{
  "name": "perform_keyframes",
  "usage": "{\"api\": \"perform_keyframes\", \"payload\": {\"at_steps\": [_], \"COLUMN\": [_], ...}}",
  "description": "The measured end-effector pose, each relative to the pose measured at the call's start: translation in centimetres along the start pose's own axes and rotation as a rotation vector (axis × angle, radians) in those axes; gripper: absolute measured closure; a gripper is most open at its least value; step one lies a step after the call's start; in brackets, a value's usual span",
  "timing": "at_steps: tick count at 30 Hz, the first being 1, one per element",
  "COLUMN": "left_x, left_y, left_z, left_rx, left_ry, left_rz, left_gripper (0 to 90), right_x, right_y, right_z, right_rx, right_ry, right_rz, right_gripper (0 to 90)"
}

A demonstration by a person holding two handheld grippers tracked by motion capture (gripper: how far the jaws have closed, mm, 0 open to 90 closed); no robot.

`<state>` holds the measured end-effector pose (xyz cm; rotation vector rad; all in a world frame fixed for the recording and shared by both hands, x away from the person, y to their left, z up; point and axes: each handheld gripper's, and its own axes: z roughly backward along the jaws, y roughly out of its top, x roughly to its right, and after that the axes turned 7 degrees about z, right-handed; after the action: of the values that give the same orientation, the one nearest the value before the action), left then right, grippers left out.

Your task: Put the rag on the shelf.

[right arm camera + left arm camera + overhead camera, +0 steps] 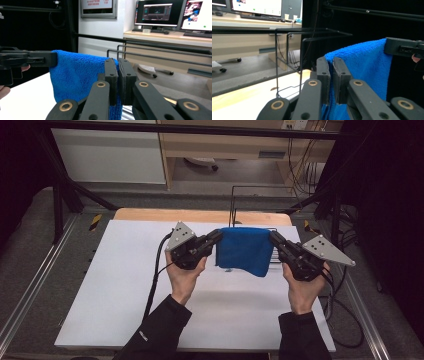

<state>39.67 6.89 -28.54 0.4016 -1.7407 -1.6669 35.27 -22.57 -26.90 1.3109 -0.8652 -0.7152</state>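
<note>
while both tongs pinch the blue microfibre towel's [244, 250] top corners, left tongs [216, 238] and right tongs [274, 239] hold it stretched between them above the counter [125, 285]. lifting stage; next likely: drape over wire rack [250, 200] behind.

The left gripper [331, 75] is clamped on the near top corner of a blue towel [364, 67], its jaws almost together with a fold of cloth between them. The towel hangs slack below. The right gripper [404, 48] grips the far top corner. A black wire rack [294, 45] stands left, on the table [242, 100].
</note>
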Motion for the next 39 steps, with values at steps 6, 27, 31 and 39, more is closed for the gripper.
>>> {"api": "perform_keyframes", "payload": {"at_steps": [6, 27, 31, 39], "left_x": [0.6, 1.9, 2.1, 2.7], "left_y": [1.0, 4.4, 5.1, 6.4], "left_z": [-0.8, -3.4, -4.1, -5.3], "left_rx": [0.022, 0.1, 0.105, 0.121], "left_ry": [-0.008, -0.022, -0.024, -0.029], "left_rz": [-0.005, -0.014, -0.015, -0.021], "left_gripper": [84.6, 84.6, 84.6, 84.6], "right_x": [0.7, 3.0, 3.7, 4.8], "right_y": [0.7, 3.8, 4.4, 5.6], "right_z": [0.2, 0.3, 0.2, 0.3], "right_rx": [0.022, 0.098, 0.106, 0.126], "right_ry": [-0.031, -0.091, -0.106, -0.129], "right_rz": [0.006, 0.008, 0.014, 0.024], "right_gripper": [86.8, 86.9, 86.8, 86.9]}}
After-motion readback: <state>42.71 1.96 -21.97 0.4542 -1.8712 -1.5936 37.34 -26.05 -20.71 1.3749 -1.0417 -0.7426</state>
